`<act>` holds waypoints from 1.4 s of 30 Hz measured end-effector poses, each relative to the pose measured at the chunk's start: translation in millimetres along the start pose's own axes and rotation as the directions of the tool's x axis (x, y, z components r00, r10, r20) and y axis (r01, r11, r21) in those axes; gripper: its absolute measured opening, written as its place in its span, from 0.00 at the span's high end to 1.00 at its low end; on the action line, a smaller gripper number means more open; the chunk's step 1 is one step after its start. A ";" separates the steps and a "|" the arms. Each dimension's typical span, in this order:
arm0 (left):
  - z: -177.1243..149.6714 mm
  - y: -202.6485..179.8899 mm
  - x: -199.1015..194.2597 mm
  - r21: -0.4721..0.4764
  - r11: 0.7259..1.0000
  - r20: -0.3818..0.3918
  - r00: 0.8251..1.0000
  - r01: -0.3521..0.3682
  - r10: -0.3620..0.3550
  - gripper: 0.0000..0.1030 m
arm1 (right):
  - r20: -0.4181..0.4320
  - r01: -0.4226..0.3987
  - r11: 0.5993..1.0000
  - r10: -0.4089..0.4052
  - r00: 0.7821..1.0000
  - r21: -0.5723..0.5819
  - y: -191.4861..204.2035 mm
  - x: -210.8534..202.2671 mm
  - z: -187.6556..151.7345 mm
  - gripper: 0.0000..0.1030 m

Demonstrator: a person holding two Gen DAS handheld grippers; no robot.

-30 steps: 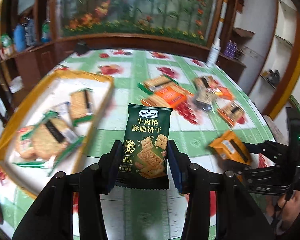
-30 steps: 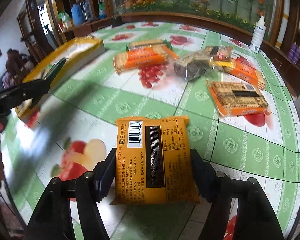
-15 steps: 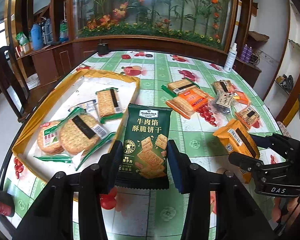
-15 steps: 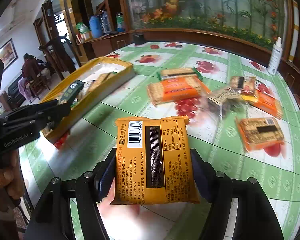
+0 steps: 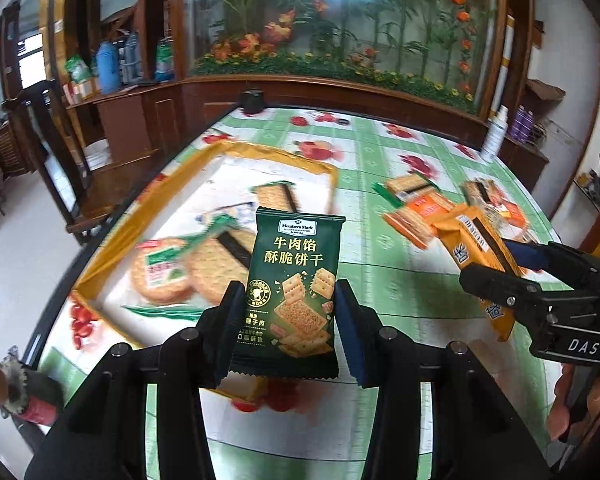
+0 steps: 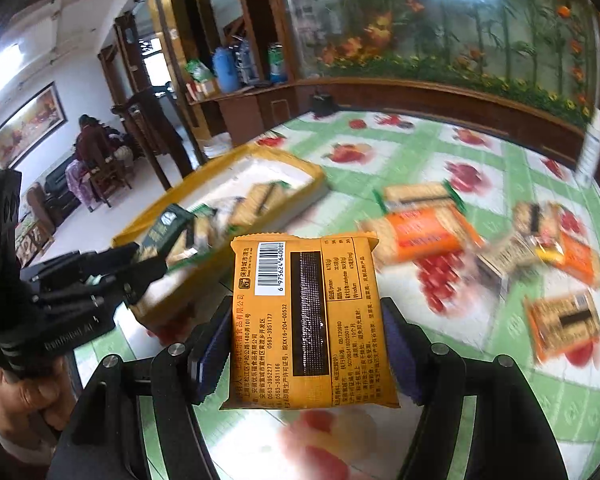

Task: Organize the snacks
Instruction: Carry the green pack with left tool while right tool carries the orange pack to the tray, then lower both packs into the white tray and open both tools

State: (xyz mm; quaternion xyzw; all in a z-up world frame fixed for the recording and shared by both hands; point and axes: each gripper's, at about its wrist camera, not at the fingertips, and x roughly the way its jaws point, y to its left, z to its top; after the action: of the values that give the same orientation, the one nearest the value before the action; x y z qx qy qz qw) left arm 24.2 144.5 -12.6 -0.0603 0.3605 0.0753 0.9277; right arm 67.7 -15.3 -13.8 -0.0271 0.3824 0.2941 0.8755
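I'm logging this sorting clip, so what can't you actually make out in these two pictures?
- Left wrist view: the snacks in the yellow tray are motion-blurred; the green packet covers part of them.
- Right wrist view: the loose packets on the table are smeared, labels unreadable.
- Right wrist view: the orange packet shows only its back; its front is hidden.

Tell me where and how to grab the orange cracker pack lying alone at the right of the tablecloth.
Probably best to take the orange cracker pack across its two long edges, coming down from above. It lies flat and apart from the other packs, so a gripper's fingers should fit on both sides. Both the left gripper and the right gripper are full now.
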 end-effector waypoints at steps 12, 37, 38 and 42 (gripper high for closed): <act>0.1 58.9 19.3 -0.117 0.990 -0.023 0.997 -0.081 0.079 0.58 | 0.021 -0.076 0.993 0.078 0.997 -0.086 53.5 40.3 52.5 0.32; 14.3 72.1 53.6 -0.109 0.974 -0.039 0.980 -0.201 0.197 0.58 | 0.003 -0.112 0.991 0.112 0.994 -0.073 65.7 137.7 99.5 0.32; 14.2 73.2 55.2 -0.109 0.973 -0.044 0.979 -0.204 0.200 0.58 | 0.002 -0.110 0.991 0.111 0.994 -0.072 65.4 141.2 100.0 0.32; 13.3 77.9 61.5 -0.113 0.970 -0.060 0.976 -0.216 0.210 0.58 | -0.015 -0.106 0.992 0.105 0.994 -0.074 66.1 153.6 101.8 0.32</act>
State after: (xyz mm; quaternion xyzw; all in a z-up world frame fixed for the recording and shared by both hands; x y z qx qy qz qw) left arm 63.6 229.0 -49.1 -0.0781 0.3816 0.1942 0.9003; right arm 180.9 142.9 -35.5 -0.0410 0.3770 0.3537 0.8550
